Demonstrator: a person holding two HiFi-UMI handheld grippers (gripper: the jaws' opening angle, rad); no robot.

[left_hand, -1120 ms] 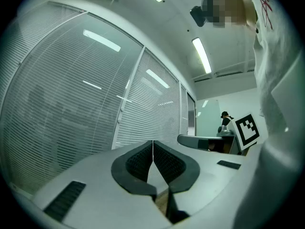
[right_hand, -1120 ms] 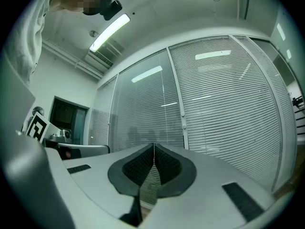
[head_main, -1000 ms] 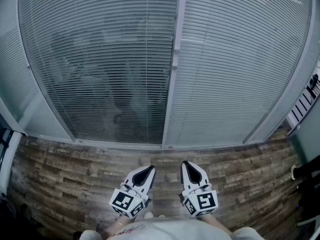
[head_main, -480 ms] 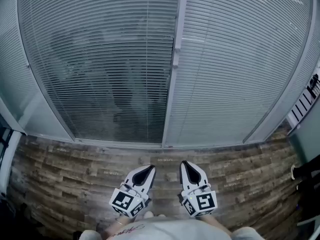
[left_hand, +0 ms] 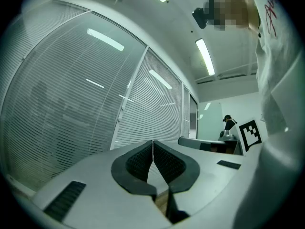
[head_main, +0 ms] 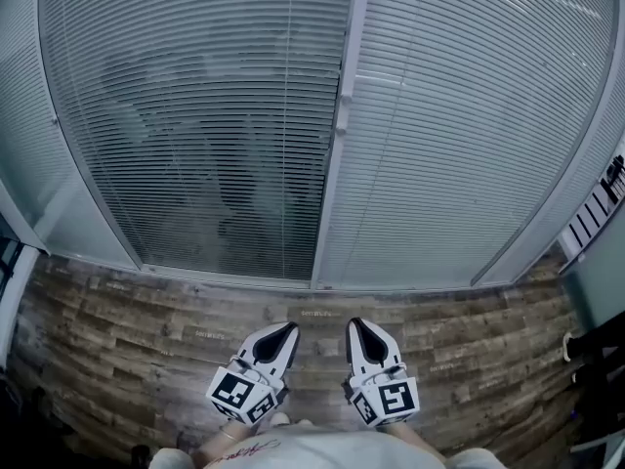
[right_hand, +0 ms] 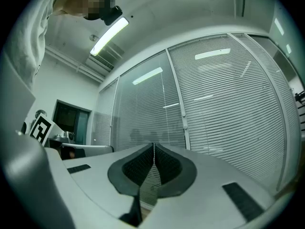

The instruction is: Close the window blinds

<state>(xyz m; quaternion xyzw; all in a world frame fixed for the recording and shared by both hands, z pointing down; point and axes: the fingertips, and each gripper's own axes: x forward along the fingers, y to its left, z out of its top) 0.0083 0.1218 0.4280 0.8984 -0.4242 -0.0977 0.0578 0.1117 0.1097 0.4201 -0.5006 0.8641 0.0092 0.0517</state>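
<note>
Window blinds [head_main: 195, 115] cover the glazed wall directly ahead of me, well apart from both sets of fingers and higher than them. 2 panels show, divided by 1 upright post [head_main: 327, 223]. The slats run horizontally; the post runs vertically.

1. In the left panel [head_main: 176, 184] the slats stand partly open and dim shapes show through them. The right panel [head_main: 469, 125] reads as opaque, so I judge it already shut.
2. My left gripper [head_main: 281, 332] hangs low over the wood-plank floor [head_main: 117, 330]. Its fingers are pressed together with nothing between them.
3. My right gripper [head_main: 357, 326] sits just beside it. Its fingers are also pressed together and empty.
4. Both grippers point forward at the foot of the wall. The post rises roughly between their 2 lines.
5. A small fitting [head_main: 343, 115] sits high on the post. I cannot tell whether it is the slat control. It lies slightly toward the right gripper's side, while the see-through panel lies ahead of the left gripper.
6. As I judge it, the coming move is a reach up and forward. The fingers must spread before they can take hold of anything.
</note>
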